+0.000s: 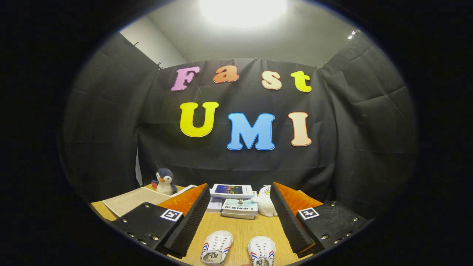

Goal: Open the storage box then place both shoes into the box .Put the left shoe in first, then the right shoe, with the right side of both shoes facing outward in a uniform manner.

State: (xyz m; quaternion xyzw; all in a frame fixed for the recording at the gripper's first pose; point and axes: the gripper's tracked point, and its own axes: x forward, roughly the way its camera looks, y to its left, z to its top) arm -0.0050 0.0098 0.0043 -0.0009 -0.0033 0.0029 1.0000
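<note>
Above the near edge of the light wooden desk, the gripper is held level, pointing toward the back wall, its two fingers spread wide and touching nothing. Each finger is a flat wedge with a ribbed inner face; a square printed marker sits on each mounting block. Between the fingers, at the desk's near edge, lie two white canvas lace-up shoes with red and blue side stripes: the left-hand shoe and the right-hand shoe, side by side, toes pointing away, not touching. Beyond the fingertips, toward the far edge, rest stacked books with a white plush bird just beside them. Near the far left corner stand a grey-and-white plush penguin and a beige woven mat.
</note>
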